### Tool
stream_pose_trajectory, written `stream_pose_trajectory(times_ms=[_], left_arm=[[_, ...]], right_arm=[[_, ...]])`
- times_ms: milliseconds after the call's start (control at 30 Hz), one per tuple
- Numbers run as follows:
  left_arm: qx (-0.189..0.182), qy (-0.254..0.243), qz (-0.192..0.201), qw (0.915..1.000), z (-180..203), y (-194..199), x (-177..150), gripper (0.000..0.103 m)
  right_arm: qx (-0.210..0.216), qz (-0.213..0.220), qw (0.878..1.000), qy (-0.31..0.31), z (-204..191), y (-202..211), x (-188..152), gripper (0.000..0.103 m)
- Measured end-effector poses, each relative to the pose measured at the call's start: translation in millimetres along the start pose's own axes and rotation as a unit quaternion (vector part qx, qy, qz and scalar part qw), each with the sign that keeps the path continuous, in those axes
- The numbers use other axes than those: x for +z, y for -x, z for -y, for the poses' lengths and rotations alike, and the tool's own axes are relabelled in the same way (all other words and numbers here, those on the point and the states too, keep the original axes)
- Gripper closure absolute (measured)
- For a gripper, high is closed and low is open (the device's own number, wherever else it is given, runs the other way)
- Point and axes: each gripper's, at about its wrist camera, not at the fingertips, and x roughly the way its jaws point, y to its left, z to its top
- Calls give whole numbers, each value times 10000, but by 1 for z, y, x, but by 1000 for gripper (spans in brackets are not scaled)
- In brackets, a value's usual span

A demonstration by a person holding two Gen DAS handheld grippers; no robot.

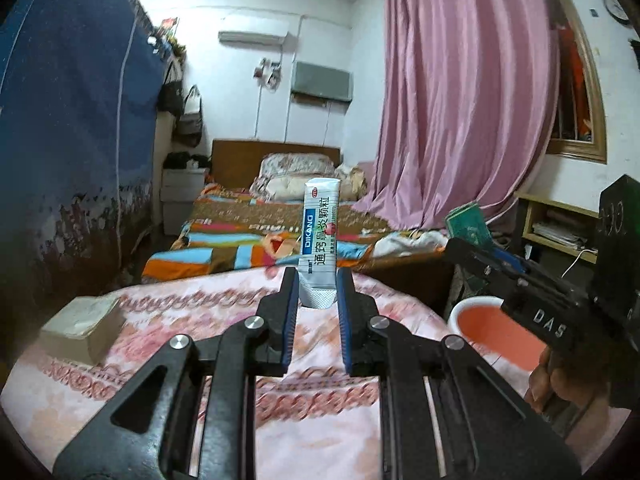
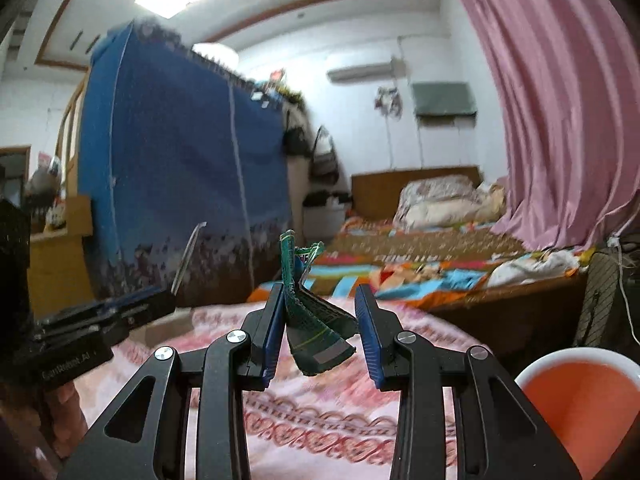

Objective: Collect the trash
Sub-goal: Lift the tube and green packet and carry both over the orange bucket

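Note:
A white sachet point(image 1: 320, 232) with blue "DIKANG" print stands upright in my left gripper point(image 1: 316, 282), which is shut on its lower end above the pink patterned tablecloth point(image 1: 224, 320). In the right wrist view a crumpled green wrapper point(image 2: 320, 328) hangs between the fingers of my right gripper point(image 2: 320, 300), shut on it and lifted off the cloth. That wrapper point(image 1: 468, 224) also shows at the right of the left wrist view, at the right gripper's point(image 1: 460, 246) tip. The sachet point(image 2: 188, 256) appears edge-on in the left gripper point(image 2: 170, 300).
A white basin with an orange inside point(image 1: 492, 328) point(image 2: 580, 392) sits low at the right, beside the table. A pale wrapped block point(image 1: 80, 328) lies on the cloth's left edge. Beyond are a bed point(image 1: 260, 236), a blue wardrobe cover point(image 1: 72, 120) and a pink curtain point(image 1: 460, 100).

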Motion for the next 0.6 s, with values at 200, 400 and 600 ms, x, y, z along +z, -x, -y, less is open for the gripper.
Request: stream_pose_trajectory(times_ms=[200,400,600], left_arm=[[-309,-137,216,9992,38,-11,13,100],[-729,-248,204,9968,77,-28,20,100],[-1126,-313,28,9931,113,-46,23,99]], right_arm=[[-480,460,9977,-118,29,21,14,69],[-1180,577,9912,-139,62,38,19,68],[-1662,386,9849,-304,95,48,15,68]])
